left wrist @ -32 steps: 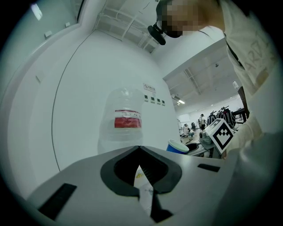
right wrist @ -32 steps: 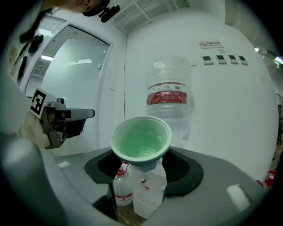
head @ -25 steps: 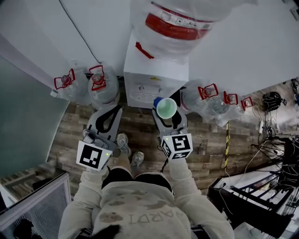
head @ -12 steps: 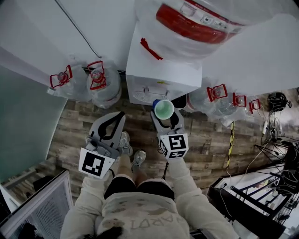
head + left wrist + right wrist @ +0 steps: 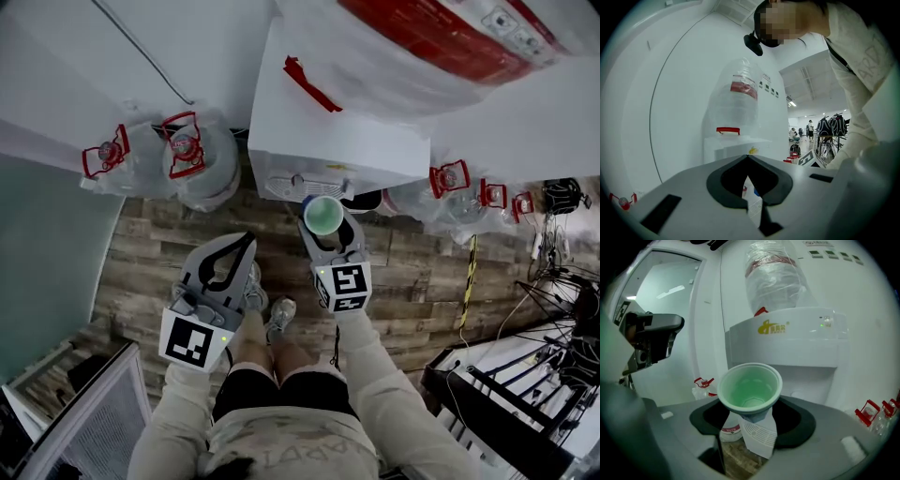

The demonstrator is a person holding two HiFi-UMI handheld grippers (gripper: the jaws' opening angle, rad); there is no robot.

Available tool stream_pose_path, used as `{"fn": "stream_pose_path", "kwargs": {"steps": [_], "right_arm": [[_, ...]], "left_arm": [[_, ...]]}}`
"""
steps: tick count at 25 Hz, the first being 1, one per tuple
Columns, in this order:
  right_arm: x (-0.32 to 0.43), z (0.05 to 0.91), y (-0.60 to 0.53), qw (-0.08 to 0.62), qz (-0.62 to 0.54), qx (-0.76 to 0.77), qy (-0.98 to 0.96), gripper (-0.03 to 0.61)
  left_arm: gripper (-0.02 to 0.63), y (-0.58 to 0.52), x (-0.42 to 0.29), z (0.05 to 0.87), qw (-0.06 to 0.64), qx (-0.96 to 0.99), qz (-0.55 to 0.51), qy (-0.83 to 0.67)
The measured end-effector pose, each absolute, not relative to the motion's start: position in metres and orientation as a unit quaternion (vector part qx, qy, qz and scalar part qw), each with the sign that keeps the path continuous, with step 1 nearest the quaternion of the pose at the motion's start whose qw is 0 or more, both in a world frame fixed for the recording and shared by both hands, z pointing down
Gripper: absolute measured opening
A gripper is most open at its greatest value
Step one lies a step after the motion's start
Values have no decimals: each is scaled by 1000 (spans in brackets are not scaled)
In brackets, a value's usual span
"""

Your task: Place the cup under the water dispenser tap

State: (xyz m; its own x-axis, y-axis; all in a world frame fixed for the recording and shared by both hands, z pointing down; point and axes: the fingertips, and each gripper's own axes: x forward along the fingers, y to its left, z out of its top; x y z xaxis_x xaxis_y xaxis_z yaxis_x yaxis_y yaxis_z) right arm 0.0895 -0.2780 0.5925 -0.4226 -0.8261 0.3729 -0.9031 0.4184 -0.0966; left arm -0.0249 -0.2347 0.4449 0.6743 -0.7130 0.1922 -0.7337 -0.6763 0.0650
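In the head view the big bottle [image 5: 441, 42] on the water dispenser [image 5: 328, 141] runs off the top edge. The dispenser's top hides its front there, so the tap is out of sight. In the right gripper view the cup [image 5: 750, 387] hides most of its own side and base behind its rim, between the right gripper's [image 5: 752, 420] fingers [image 5: 797, 427]. Inside the recess [image 5: 806, 376] the tap cannot be made out. In the left gripper view the left gripper's [image 5: 749, 157] fingers [image 5: 726, 180] block the dispenser's lower front

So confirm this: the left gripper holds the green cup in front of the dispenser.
Not the left. The right gripper holds the green cup in front of the dispenser, as the right gripper view shows. The left gripper is shut on nothing.
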Motion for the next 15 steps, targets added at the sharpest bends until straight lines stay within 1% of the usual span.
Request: {"fn": "stream_pose_path", "kwargs": {"steps": [7,15], "right_arm": [[83,643,-289,162,148,522,-825,285],[96,695,-302,162,178,549,-801,285]], "left_arm": [[5,-242,-31,473,66,919,78,-380],[5,-246,-34,502,56,927,84,-361]]}}
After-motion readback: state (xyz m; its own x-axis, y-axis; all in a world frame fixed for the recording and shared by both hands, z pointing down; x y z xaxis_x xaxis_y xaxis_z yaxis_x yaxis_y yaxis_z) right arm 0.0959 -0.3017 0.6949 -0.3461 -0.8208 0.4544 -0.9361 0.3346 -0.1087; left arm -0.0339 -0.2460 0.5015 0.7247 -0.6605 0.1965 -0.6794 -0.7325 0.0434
